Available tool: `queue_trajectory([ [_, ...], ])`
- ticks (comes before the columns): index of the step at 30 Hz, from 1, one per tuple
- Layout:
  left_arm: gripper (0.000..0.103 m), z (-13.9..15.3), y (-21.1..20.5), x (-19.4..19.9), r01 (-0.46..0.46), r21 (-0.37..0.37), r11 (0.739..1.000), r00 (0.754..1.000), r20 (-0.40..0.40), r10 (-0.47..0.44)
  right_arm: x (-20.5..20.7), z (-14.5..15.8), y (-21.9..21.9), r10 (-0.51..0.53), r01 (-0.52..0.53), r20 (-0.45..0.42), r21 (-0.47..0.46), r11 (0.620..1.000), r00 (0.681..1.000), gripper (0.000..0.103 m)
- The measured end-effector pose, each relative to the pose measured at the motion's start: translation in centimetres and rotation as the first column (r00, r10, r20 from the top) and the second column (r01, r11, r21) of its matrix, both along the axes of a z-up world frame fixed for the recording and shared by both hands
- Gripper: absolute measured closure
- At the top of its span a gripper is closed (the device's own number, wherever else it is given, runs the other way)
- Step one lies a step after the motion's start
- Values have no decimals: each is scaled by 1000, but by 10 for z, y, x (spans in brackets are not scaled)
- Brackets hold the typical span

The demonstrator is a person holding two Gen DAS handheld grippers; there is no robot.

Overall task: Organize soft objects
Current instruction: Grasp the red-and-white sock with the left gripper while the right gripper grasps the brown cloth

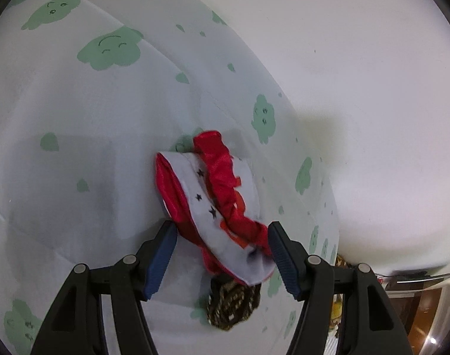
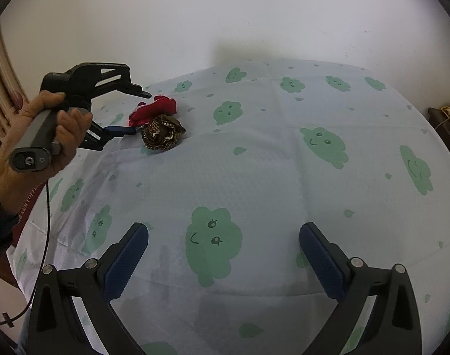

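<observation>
While the left gripper (image 1: 222,254) stands open around the red and white ruffled cloth (image 1: 216,204) beside the brown patterned fabric bundle (image 1: 232,306) on the cloud-printed sheet (image 1: 77,148), it should close only on the red cloth.

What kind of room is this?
Probably a bedroom at home: a white sheet printed with green smiling clouds covers what looks like a bed set against a plain white wall, with a beige curtain beside it.
</observation>
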State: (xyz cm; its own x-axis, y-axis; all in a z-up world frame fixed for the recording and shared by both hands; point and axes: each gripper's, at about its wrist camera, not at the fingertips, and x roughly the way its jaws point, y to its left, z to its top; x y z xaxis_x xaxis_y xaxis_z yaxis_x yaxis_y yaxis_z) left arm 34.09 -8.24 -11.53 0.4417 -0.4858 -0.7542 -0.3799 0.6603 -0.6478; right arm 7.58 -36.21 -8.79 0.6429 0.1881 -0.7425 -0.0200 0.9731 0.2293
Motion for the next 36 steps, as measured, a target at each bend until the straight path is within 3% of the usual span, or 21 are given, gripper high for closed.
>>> queue_trajectory([
  [1, 74, 2, 1, 0, -5, 23, 1000, 1000, 14, 5, 0, 0, 0, -3, 3, -3, 0, 1000, 1000, 1],
  [2, 98, 2, 0, 2, 14, 61, 998, 1000, 21, -15, 1, -1, 0, -4, 4, -5, 1, 1000, 1000, 1],
  [4, 98, -2, 0, 5, 61, 76, 995, 998, 25, -63, 1, -2, 0, -7, 7, -10, -1, 1000, 1000, 1],
  [9, 98, 19, 23, -20, 33, 94, 995, 992, 117, -43, 4, -4, -1, -8, 8, -21, -4, 1000, 1000, 1],
  [12, 98, 45, 41, -53, 48, 63, 997, 980, 188, -59, 4, -5, -1, -9, 9, -24, -5, 1000, 1000, 1],
  [17, 98, 74, 65, -115, 77, 118, 990, 963, 250, -105, 5, -6, 0, -7, 6, -30, -16, 1000, 1000, 1],
  [24, 98, 67, 91, -203, 104, 186, 977, 962, 229, -146, 4, -6, 5, -1, 0, -33, -49, 999, 999, 1],
  [28, 98, 57, 108, -241, 102, 189, 977, 969, 204, -141, 8, -5, 8, -2, -1, -47, -63, 998, 999, 1],
  [31, 98, 50, 118, -262, 90, 193, 977, 973, 190, -127, 19, 4, 22, 59, -61, -41, -34, 998, 997, 1],
  [36, 98, 43, 127, -281, 90, 210, 973, 978, 164, -126, 54, 25, 55, 146, -146, 1, -67, 987, 989, 1],
])
